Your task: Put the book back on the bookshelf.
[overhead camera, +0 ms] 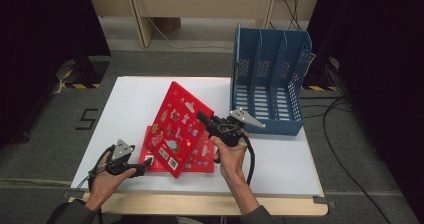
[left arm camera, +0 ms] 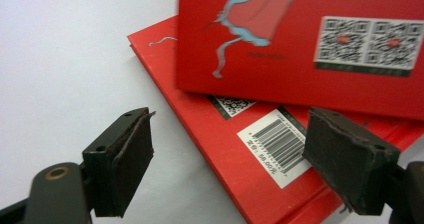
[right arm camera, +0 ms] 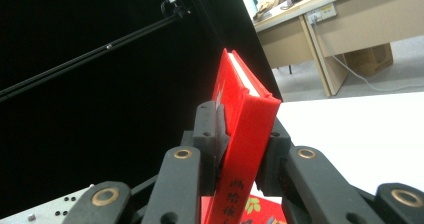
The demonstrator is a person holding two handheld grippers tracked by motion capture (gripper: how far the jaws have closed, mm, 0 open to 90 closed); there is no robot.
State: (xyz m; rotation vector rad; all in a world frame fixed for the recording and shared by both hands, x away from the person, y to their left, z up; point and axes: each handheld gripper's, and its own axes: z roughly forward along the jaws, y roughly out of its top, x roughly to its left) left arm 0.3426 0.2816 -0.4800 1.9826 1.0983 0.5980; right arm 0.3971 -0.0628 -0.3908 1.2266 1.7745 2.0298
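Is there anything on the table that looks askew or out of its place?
Yes. The upper red book stands tilted, one edge raised off the lower red book, because the right gripper clamps its spine. The blue file rack stands straight.

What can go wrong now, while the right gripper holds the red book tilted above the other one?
1. The right gripper grips the tilted red book only at one edge, so it may swing or slip out.
2. Its lower corner rests on the flat red book and may drag it across the white table.
3. The open left gripper sits close and may get bumped.
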